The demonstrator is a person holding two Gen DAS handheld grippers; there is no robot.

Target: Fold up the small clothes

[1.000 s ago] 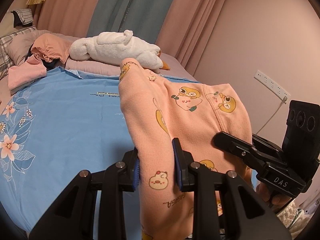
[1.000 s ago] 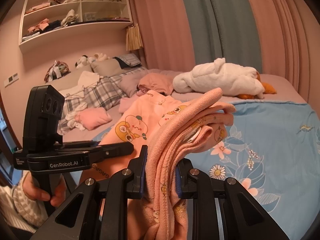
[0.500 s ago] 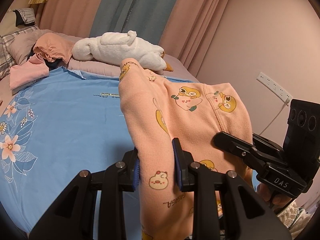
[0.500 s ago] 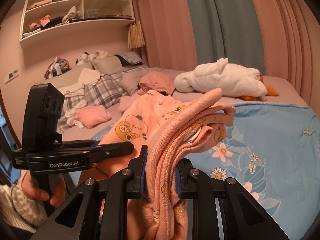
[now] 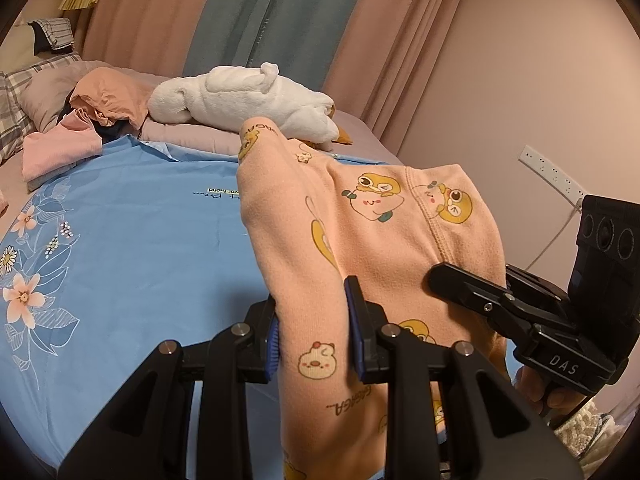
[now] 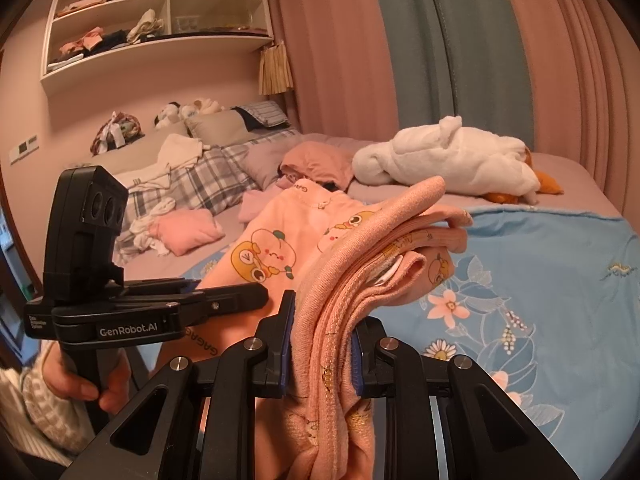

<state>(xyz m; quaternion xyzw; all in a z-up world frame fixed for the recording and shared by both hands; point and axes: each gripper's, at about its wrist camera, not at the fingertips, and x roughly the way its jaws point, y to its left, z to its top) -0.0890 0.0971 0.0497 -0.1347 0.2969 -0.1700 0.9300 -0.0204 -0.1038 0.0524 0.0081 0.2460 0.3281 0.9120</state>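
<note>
A small peach garment with cartoon prints (image 5: 384,232) hangs in the air above the blue floral sheet (image 5: 120,232), held by both grippers. My left gripper (image 5: 314,332) is shut on one folded edge of it. My right gripper (image 6: 322,348) is shut on several bunched layers of the same peach garment (image 6: 360,256). The right gripper also shows at the right of the left wrist view (image 5: 520,312), and the left gripper shows at the left of the right wrist view (image 6: 160,308). The garment's lower part hangs out of sight below.
A white plush duck (image 5: 248,100) lies at the far side of the bed. Pink and orange clothes (image 5: 80,128) and plaid pillows (image 6: 200,188) are piled at the head end. A wall shelf (image 6: 160,20) holds more clothes. A power strip (image 5: 552,172) is on the right wall.
Both views have shifted slightly, so the grippers and the held garment drifted a little together. The grips have not changed.
</note>
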